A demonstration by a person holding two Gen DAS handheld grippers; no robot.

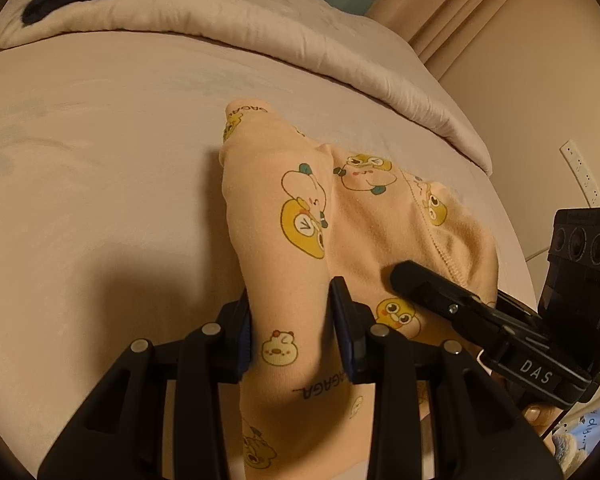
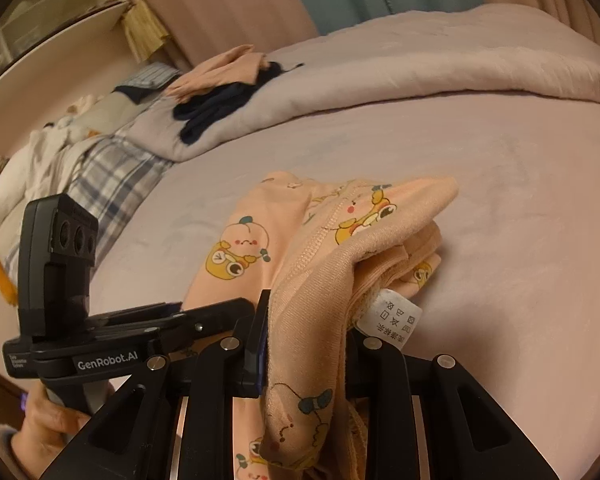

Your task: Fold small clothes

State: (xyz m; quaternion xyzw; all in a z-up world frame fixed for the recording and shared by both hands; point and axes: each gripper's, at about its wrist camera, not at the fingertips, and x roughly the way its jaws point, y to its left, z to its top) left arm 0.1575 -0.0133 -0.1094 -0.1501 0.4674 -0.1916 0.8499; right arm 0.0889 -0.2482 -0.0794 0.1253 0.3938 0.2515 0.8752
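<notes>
A small peach garment printed with yellow cartoon animals [image 1: 352, 216] lies bunched on the pale bed sheet [image 1: 100, 184]. My left gripper [image 1: 290, 308] is shut on a fold of it near its near end. In the right wrist view the same garment [image 2: 284, 240] drapes over my right gripper [image 2: 306, 320], which is shut on its waistband edge beside a white care label [image 2: 392, 316]. The right gripper's finger also shows in the left wrist view [image 1: 428, 284], lying on the garment. The left gripper shows in the right wrist view [image 2: 216, 312] at the garment's left edge.
A rolled pale duvet [image 1: 300, 52] runs along the far side of the bed. Dark and peach clothes [image 2: 220, 92] lie piled on it. A plaid blanket and more laundry [image 2: 100, 168] sit at the far left. A wall with a socket strip [image 1: 580, 172] is at the right.
</notes>
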